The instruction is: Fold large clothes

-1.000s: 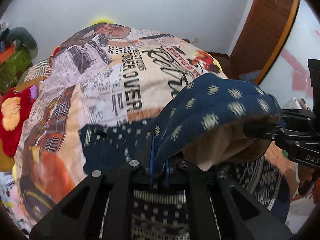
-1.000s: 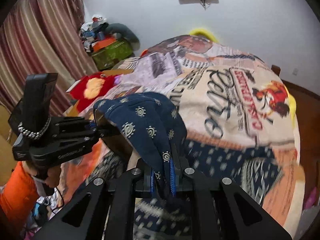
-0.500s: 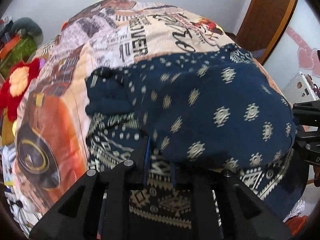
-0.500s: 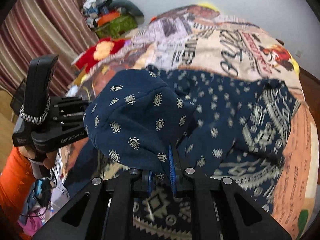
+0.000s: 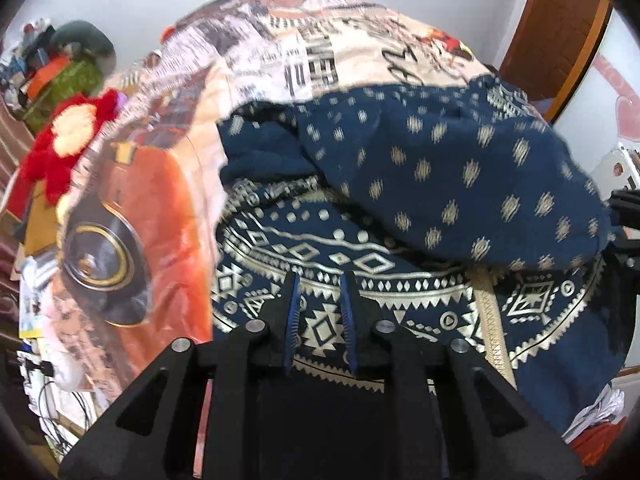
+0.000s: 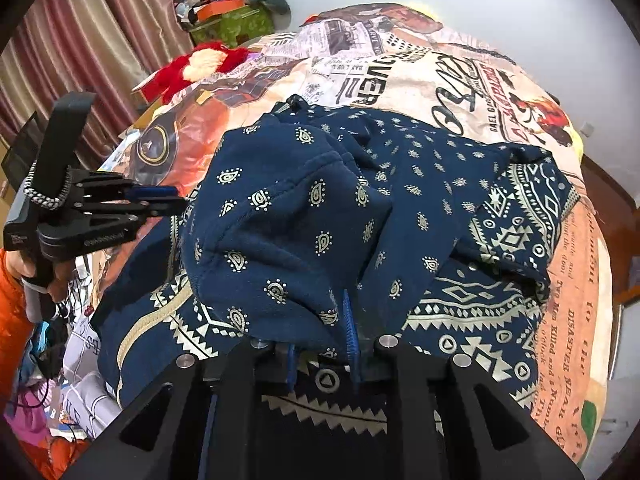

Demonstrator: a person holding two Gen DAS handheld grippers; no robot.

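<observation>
While a second ago the folded-over half was held high above the bed [image 6: 460,80], it now lies across the lower half of the navy patterned garment [image 6: 400,208], so the fold has been carried over and laid down. The garment sits on the near part of the bed's printed cover, its dotted upper layer draped loosely over the layer with the pale geometric border.

The left gripper [image 5: 320,312], which was clamped on the cloth's edge, has let go: its jaws are opening and stand apart with only the flat bordered fabric seen beyond them, nothing pinched. The right gripper [image 6: 324,340] is opening too, but the dotted fold still lies between and over its fingers, so its release looks only half done; whether the pads still press the cloth I cannot tell.

By my reading this fold is nearly finished. The top layer is puffed and bunched rather than flat, so it probably wants smoothing or squaring before the next fold.
</observation>
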